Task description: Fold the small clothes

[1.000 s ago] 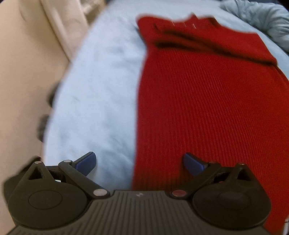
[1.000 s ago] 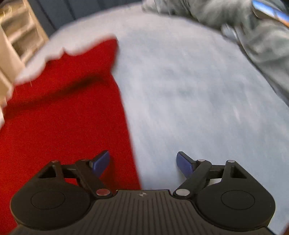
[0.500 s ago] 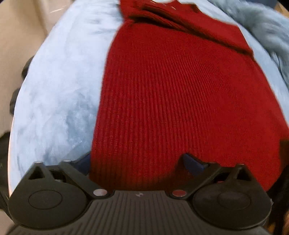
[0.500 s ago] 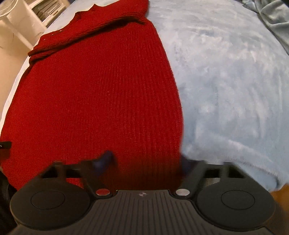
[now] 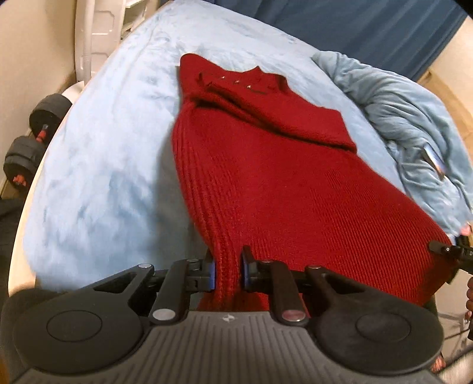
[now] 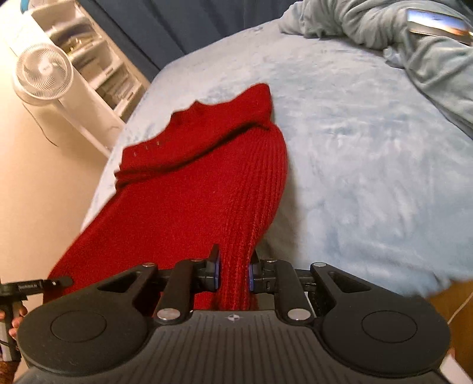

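A red knitted sweater (image 5: 266, 165) lies lengthwise on a light blue bed (image 5: 103, 147), collar end far, sleeves folded across the chest. My left gripper (image 5: 227, 271) is shut on the near left corner of the sweater's hem and lifts it off the bed. My right gripper (image 6: 233, 271) is shut on the near right corner of the sweater (image 6: 192, 201), also raised. The bed also shows in the right wrist view (image 6: 369, 177). Each gripper's edge shows at the side of the other's view.
A crumpled blue-grey blanket (image 5: 414, 124) with a book (image 6: 437, 20) on it lies at the bed's far right. Black dumbbells (image 5: 26, 147) sit on the floor left of the bed. A white fan (image 6: 44, 73) and white shelves (image 6: 97, 68) stand beyond the left side.
Both grippers went from open above the hem to shut on its two near corners, and the near end of the sweater has risen off the bed.
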Motion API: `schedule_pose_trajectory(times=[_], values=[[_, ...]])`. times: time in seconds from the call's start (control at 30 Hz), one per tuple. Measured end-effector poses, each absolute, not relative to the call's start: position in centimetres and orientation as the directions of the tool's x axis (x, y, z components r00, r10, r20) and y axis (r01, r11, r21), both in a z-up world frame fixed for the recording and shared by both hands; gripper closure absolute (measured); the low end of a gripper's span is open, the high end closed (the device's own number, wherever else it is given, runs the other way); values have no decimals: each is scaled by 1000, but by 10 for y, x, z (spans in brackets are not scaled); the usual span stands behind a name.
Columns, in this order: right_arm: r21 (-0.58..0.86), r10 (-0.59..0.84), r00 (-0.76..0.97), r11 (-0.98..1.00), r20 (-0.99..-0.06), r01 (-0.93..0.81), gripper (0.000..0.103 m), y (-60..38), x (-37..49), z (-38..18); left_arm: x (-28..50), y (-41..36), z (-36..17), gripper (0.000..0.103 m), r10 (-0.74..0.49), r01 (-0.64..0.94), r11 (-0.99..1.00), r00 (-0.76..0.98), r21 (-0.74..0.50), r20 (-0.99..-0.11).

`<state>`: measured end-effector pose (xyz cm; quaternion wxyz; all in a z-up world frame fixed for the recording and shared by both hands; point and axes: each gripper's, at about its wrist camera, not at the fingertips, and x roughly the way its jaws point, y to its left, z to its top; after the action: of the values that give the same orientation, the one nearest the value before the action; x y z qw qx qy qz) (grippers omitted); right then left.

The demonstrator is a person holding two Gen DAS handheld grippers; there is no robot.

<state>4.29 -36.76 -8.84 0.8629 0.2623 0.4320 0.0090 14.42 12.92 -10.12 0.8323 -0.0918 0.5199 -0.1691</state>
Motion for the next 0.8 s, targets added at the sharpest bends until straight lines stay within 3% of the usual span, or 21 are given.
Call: schedule_pose_trajectory(times=[0.17,0.37,0.53,0.67,0.73,0.77,0.8], values=[[508,273,581,811,-767,289,86,-374,-15,-96,87,155,-107,86,-400,126,916,358,-381,-844],[551,304,562,761,-769,342,86,-385,9,-88,107,159,-108,86,-390,48,916,325,-397,-861],[570,314,573,747,-757,343,87,-404,91,-58,188,150,-74,86,-437,19,889,332,-458,-836],[587,281,593,693,-754,419,86,-435,206,-50,303,132,-48,84,-390,-36,898,395,-438,-832],[586,234,615,664,-753,465,70,-448,267,-57,372,135,-52,68,-367,-126,880,434,-458,-823],[571,188,630,662,-753,485,59,-454,289,-61,399,136,-53,41,-326,-162,884,458,-438,-827],[553,125,645,650,-754,520,34,-459,305,-66,421,139,-52,17,-231,-213,901,503,-378,-833]])
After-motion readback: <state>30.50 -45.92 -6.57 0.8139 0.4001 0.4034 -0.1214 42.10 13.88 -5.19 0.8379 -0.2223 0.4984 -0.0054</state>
